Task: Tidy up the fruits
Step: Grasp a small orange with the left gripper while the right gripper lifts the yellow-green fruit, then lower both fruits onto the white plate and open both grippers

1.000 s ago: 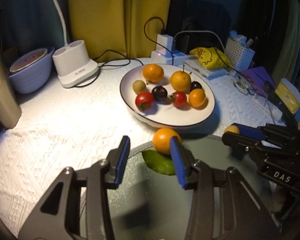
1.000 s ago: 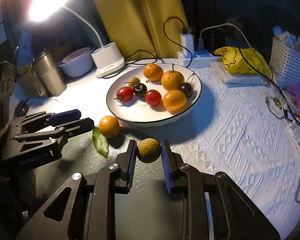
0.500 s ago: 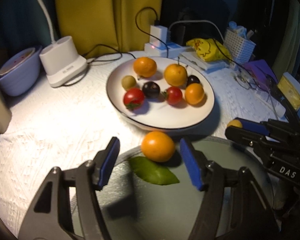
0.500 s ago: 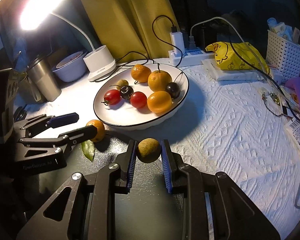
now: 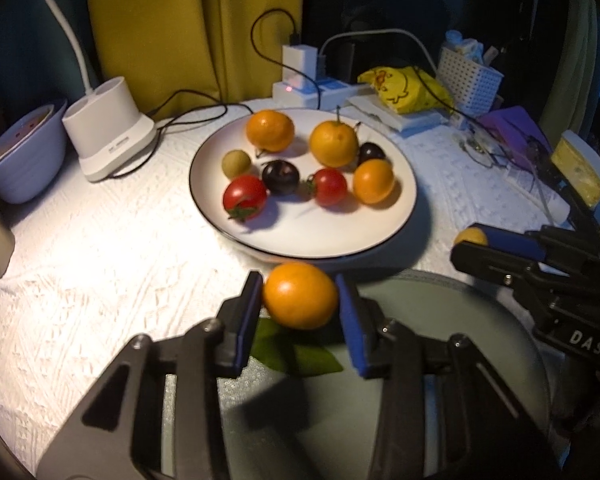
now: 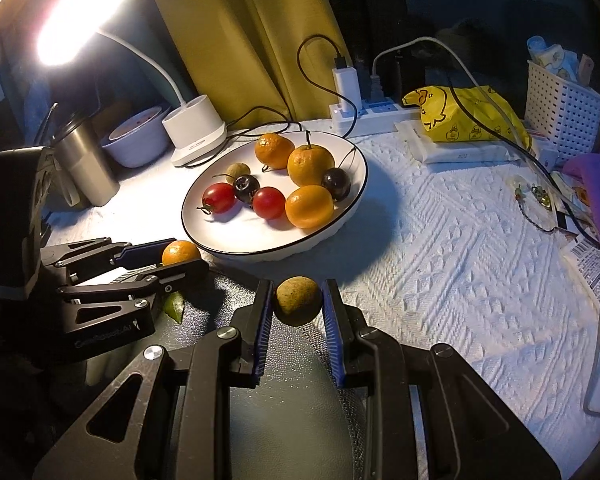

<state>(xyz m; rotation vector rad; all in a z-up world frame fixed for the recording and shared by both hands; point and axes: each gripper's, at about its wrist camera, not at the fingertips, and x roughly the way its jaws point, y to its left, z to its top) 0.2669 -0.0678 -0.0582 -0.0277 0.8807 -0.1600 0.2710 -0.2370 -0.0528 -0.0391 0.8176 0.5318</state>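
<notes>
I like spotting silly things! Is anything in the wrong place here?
Yes. A green leaf lies loose on the dark mat, under the orange between the left claw's pads. The other fruits sit on the white plate.

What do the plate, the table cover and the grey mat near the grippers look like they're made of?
Plate: likely glazed ceramic; glossy white, thin dark rim line.
Table cover: woven or quilted white fabric; raised geometric pattern, matte.
Mat: grey-green, probably leather-like or rubbery sheet; a fine pebbled grain shows near its edge, with a dull sheen. I can't be sure which.
</notes>
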